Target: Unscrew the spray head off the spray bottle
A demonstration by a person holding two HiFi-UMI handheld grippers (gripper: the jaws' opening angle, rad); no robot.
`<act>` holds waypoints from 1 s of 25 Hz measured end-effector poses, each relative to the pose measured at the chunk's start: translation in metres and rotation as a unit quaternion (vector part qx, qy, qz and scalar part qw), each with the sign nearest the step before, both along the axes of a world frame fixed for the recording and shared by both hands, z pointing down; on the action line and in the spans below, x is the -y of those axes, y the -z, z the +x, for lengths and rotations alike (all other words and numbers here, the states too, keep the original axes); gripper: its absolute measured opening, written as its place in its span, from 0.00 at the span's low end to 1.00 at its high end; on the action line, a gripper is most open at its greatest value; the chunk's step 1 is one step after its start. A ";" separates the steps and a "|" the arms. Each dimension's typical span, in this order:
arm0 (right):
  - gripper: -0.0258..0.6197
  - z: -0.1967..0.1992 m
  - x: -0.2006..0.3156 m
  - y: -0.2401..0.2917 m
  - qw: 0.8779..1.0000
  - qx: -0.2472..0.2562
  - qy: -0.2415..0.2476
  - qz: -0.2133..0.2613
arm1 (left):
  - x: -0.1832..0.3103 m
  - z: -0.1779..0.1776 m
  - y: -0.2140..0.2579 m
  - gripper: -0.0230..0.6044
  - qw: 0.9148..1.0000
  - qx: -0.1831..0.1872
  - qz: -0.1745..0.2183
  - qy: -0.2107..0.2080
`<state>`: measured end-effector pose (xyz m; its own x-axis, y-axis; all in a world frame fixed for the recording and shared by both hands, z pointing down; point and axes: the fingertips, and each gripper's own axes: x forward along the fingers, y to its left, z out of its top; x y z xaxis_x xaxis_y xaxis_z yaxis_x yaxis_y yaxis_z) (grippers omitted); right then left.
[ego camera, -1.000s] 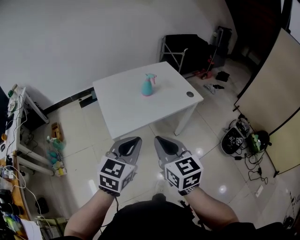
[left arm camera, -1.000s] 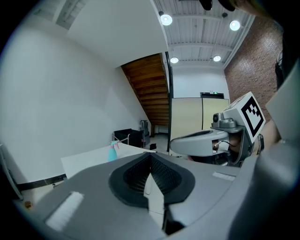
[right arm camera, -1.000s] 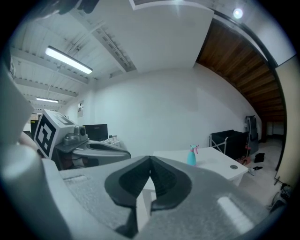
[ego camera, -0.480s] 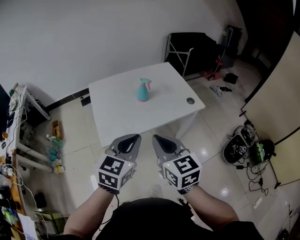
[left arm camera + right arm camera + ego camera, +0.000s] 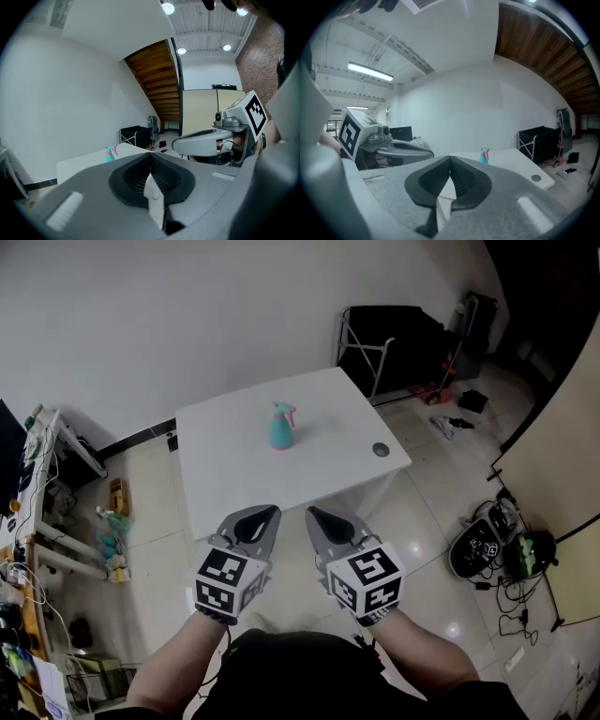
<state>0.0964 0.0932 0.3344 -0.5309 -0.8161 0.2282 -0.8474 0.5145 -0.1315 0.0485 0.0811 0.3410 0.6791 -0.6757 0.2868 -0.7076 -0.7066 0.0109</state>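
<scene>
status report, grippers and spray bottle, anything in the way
Left hand-held gripper shut, empty; right hand-held gripper same. Spray bottle upright on table, head on, untouched. Nothing blocking the approach.

I see a bright room. Lamps (image 5: 182,50) make shiny spots on the floor (image 5: 410,547) beside the table (image 5: 234,465); edges look bent and dark.

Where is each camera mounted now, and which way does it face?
Head view: on the person's head, steeply down at table and spray bottle; forearms, left tongs, right tongs show.
Left gripper view: on left tongs, toward table; right tongs beside.
Right gripper view: on right tongs, toward table; left tongs beside.
All share the spray bottle.
</scene>
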 end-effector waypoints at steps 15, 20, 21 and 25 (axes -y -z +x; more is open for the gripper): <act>0.03 0.010 0.032 -0.002 1.000 -0.005 -0.008 -0.001 | 0.035 0.008 -0.003 0.06 1.000 -0.005 -0.001 -0.006; 0.03 0.006 0.051 -0.010 1.000 -0.014 -0.012 -0.013 | 0.056 0.005 -0.013 0.06 1.000 -0.014 -0.013 -0.009; 0.03 0.004 0.056 -0.011 1.000 -0.017 -0.012 -0.015 | 0.061 0.004 -0.014 0.06 1.000 -0.016 -0.017 -0.010; 0.03 -0.003 0.079 -0.012 0.999 -0.027 -0.015 -0.020 | 0.081 0.001 -0.019 0.06 0.999 -0.029 -0.032 -0.020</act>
